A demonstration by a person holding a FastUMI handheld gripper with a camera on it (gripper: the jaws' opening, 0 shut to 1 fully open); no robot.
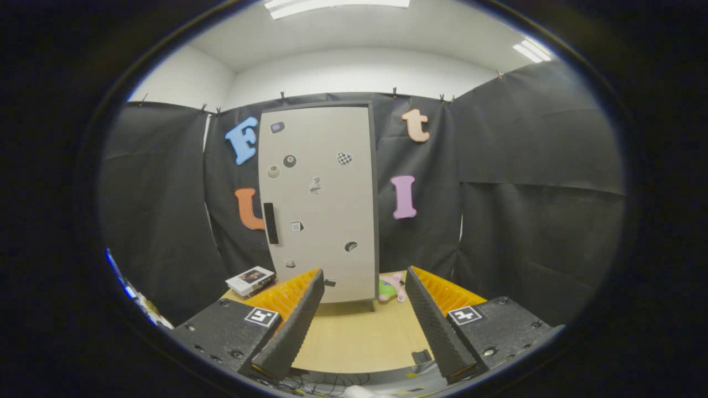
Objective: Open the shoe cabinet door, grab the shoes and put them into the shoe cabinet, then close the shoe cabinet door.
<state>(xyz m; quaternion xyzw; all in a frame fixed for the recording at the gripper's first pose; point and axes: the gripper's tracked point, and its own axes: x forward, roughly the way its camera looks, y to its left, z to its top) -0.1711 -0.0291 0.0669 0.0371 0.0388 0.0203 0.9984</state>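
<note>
You face the shoe cabinet [321,199]: a tall, upright unit standing on the desk [359,337]. Its pale grey door [326,188] is shut, dotted with small stickers, with a black vertical handle [270,223] near the door's left edge.

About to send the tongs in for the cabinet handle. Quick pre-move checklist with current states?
1. Shoe cabinet door shut, as the start needs: ok.
2. Black handle in view on the door's edge: ok.
3. Tongs open, nothing between the fingers: ok.
4. Table bare between fingers and door: ok.
5. Shoes located: cannot tell; a pink-green item lies at the cabinet's foot, too small to identify.
6. Book stack beside the cabinet on the handle side, may crowd the door's swing: cannot tell.
</note>
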